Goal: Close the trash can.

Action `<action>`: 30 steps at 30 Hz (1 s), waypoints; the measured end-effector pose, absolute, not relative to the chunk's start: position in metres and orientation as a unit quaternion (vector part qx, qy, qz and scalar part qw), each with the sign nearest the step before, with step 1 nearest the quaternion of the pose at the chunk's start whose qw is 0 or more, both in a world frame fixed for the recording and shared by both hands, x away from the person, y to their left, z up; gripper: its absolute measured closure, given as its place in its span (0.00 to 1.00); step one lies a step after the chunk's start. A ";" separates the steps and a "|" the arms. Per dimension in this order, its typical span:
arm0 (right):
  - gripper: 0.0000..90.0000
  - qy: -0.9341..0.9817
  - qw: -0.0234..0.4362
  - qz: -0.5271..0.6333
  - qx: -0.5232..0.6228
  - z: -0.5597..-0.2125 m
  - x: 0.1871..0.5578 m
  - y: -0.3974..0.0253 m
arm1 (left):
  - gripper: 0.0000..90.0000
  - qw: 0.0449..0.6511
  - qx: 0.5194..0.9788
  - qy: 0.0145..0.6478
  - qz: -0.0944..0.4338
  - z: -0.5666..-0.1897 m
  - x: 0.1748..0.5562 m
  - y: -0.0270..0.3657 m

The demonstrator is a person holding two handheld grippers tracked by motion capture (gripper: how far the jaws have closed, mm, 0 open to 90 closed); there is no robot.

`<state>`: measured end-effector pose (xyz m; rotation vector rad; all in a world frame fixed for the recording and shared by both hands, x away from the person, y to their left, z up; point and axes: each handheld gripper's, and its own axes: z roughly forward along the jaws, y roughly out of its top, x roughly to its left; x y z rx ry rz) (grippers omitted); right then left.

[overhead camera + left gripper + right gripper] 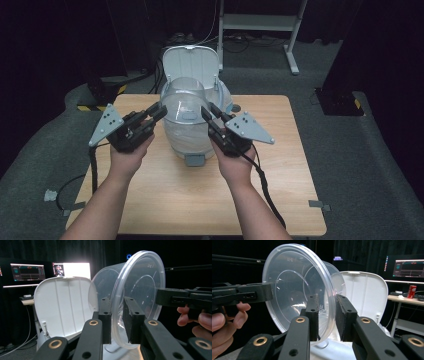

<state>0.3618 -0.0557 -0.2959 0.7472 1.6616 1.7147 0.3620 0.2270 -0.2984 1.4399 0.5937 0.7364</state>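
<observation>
Gripping clear tub (183, 107) rim: L gripper (117, 315), R gripper (327, 315); high view adds open bin (192, 125).

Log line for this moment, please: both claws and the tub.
left claw: astride tub rim | right claw: astride opposite rim | clear tub: tipped, above bin | bin lid: open

Raised bin lid (191, 61) blocks passage behind the clear container (184, 107); bare table (190, 200) lies open in front.

Bin (192, 145) interior hidden behind clear container (185, 107); monitor (409, 267) text unreadable.
</observation>
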 end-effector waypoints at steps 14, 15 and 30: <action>0.80 0.647 0.325 0.612 0.318 -0.301 0.438 -0.045 | 0.82 0.628 0.652 0.305 0.297 -0.310 0.443 0.222; 0.79 0.651 0.325 0.606 0.322 -0.303 0.440 -0.045 | 0.78 0.617 0.659 0.310 0.297 -0.314 0.447 0.220; 0.78 0.636 0.338 0.571 0.394 -0.353 0.442 -0.100 | 0.75 0.595 0.613 0.416 0.314 -0.373 0.454 0.278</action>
